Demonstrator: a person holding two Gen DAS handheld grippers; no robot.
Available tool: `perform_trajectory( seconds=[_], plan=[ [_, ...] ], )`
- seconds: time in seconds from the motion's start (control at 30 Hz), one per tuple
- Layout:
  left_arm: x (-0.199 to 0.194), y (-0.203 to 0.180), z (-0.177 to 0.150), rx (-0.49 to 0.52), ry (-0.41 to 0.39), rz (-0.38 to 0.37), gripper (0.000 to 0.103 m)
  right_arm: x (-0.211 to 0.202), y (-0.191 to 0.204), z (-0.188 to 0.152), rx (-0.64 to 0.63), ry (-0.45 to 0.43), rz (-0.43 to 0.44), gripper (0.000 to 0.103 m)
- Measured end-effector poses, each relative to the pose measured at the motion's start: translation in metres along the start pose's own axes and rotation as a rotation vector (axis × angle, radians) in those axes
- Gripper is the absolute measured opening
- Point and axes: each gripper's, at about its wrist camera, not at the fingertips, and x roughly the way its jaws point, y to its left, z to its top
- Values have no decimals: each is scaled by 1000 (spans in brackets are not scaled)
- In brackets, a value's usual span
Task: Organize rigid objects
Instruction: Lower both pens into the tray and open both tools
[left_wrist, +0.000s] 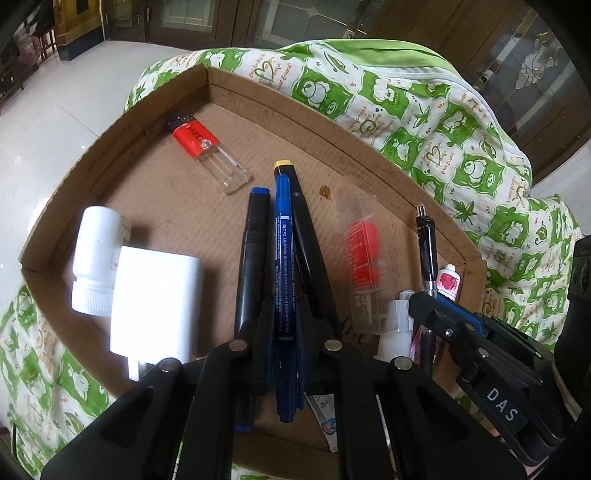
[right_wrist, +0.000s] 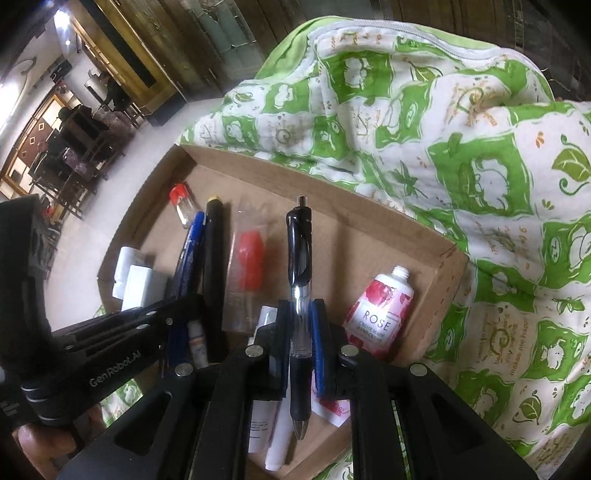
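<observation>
My left gripper (left_wrist: 286, 325) is shut on a blue marker pen (left_wrist: 283, 236), held lengthwise over a shallow cardboard tray (left_wrist: 155, 99). A black marker with a blue cap (left_wrist: 255, 243) and a black pen with a yellow end (left_wrist: 299, 206) lie beside it. My right gripper (right_wrist: 299, 325) is shut on a black clicker pen with a clear barrel (right_wrist: 300, 266), near the tray's right wall. The right gripper also shows in the left wrist view (left_wrist: 436, 310), and the left gripper in the right wrist view (right_wrist: 184, 306).
In the tray lie a red-labelled clear case (left_wrist: 207, 151), a white bottle (left_wrist: 94, 258), a white charger plug (left_wrist: 155, 302), a clear packet with a red item (left_wrist: 364, 254) and a rose hand-cream tube (right_wrist: 380, 310). The tray rests on a green-and-white quilt (right_wrist: 480, 184).
</observation>
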Motion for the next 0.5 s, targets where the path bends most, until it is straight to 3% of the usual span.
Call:
perform_trajectory(
  seconds=[0.2, 0.3, 0.5],
  plan=[
    [-5, -7, 3, 36, -21, 20, 8, 1, 5, -1, -24, -22, -26, 11],
    [-8, -12, 4, 48, -22, 24, 8, -1, 6, -2, -27, -37, -39, 19],
    [-27, -17, -3, 59, -33, 29, 8, -21, 6, -5, -26, -106, -48, 19]
  ],
)
